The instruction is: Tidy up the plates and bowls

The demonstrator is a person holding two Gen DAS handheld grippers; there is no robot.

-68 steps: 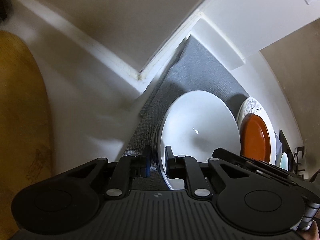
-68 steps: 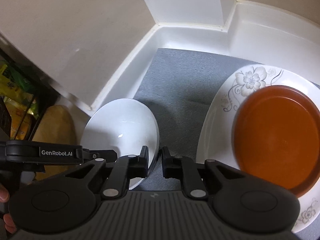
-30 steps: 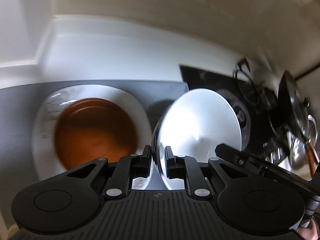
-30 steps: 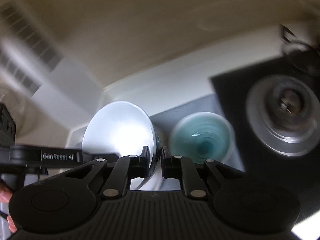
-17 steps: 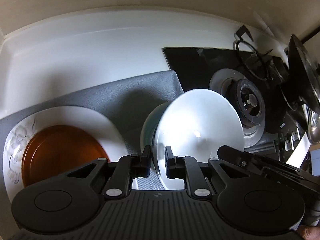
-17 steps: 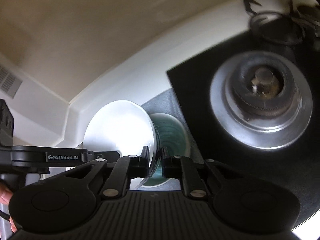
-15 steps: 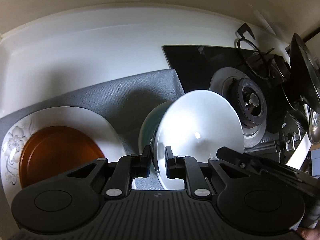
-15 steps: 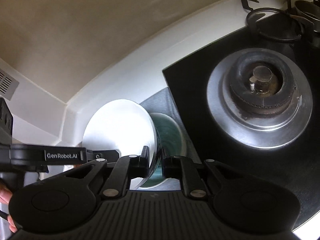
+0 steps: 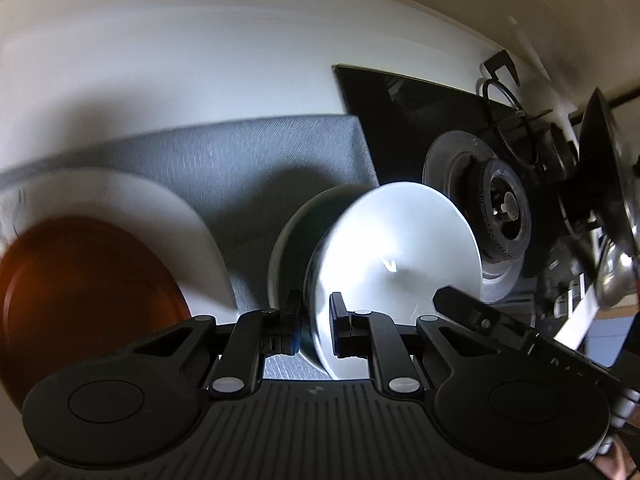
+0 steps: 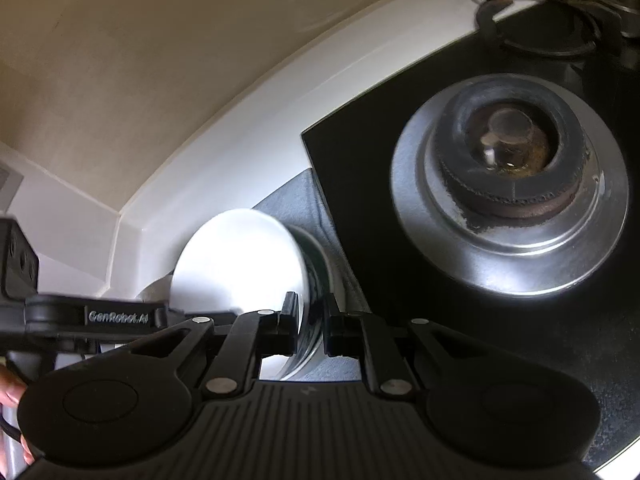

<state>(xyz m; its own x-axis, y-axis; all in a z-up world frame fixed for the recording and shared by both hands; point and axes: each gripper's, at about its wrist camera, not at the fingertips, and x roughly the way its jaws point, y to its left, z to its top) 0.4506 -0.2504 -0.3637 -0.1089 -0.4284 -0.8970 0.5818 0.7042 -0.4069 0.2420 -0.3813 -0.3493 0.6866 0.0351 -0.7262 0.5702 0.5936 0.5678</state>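
Both grippers are shut on the rim of a white bowl (image 9: 396, 260), which also shows in the right wrist view (image 10: 236, 260). My left gripper (image 9: 314, 320) holds its left rim, my right gripper (image 10: 310, 322) its right rim. The white bowl sits low over a teal bowl (image 9: 292, 240) whose rim shows just behind it (image 10: 320, 264); contact cannot be told. To the left, an orange plate (image 9: 80, 288) lies on a white flowered plate (image 9: 160, 208). All rest on a grey mat (image 9: 240, 152).
A black gas hob with a steel burner (image 10: 512, 184) lies right beside the mat. A pan support ring (image 10: 532, 24) and dark cookware (image 9: 600, 168) stand at the far right. A white counter ledge (image 9: 160, 80) and beige wall run behind.
Both grippers carried the white bowl from the mat's left end, past the orange plate, to the teal bowl. In the last half second it has come down closer over the teal bowl.
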